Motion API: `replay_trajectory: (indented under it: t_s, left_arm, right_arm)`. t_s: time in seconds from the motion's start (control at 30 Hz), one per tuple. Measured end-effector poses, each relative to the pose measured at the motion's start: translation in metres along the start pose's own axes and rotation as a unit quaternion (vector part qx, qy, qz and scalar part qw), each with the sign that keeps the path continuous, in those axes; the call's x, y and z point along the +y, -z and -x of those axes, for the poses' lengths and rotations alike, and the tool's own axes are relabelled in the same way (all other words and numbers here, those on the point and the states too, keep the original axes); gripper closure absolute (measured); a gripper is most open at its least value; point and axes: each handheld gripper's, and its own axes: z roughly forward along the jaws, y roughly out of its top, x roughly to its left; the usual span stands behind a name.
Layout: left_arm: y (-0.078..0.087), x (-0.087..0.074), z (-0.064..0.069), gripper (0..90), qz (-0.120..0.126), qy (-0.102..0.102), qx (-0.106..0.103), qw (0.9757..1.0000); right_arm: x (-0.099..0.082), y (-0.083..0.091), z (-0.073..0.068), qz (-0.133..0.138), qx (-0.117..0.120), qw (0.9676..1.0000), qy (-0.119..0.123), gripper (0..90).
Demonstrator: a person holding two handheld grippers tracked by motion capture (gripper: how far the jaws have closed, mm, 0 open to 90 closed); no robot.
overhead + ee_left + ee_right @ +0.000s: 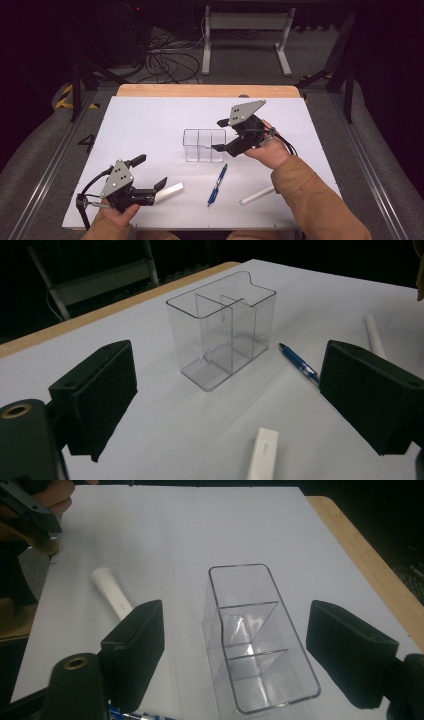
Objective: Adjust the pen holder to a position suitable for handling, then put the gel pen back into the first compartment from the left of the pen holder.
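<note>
Organizer (204,145), a clear plastic box with three compartments, stands upright and empty near the middle of the bench (150,120). The right claw (220,135) hovers just beside its right end, jaws spread and holding nothing; in the right gripper view the box (252,645) sits between and below the open jaws. The left claw (150,176) rests near the front left corner, also spread and empty, its tips close to a white marker (169,192). To load the box well, I judge each pen should be pinched near its middle, lifted level, then tipped upright over one compartment so it drops without nudging the light box. Counted: one organizer, one blue pen (217,184), two white markers, the second (256,195) toward the front right.
</note>
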Motion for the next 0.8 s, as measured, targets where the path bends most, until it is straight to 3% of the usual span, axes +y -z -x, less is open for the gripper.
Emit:
replay_trajectory:
  t_s: [0.23, 0.53, 0.7, 0.8]
  left_arm:
    - [0.002, -0.001, -0.001, 9.4, -0.001, 0.001, 0.002, 1.0]
    - [0.0, 0.002, -0.001, 9.4, -0.004, 0.004, 0.0, 1.0]
    - [-0.002, 0.009, 0.003, 9.4, -0.004, -0.001, -0.005, 1.0]
    - [-0.005, 0.013, 0.005, 9.4, -0.004, 0.002, -0.012, 0.9999]
  right_arm:
    - [-0.002, 0.015, -0.003, 0.014, -0.018, 0.9997, -0.003, 20.6]
    - [-0.014, 0.032, -0.013, 0.045, -0.05, 0.9973, -0.029, 14.3]
    - [-0.021, 0.042, -0.02, 0.069, -0.069, 0.9944, -0.04, 10.0]
    - [-0.027, 0.049, -0.027, 0.097, -0.086, 0.9905, -0.045, 5.9]
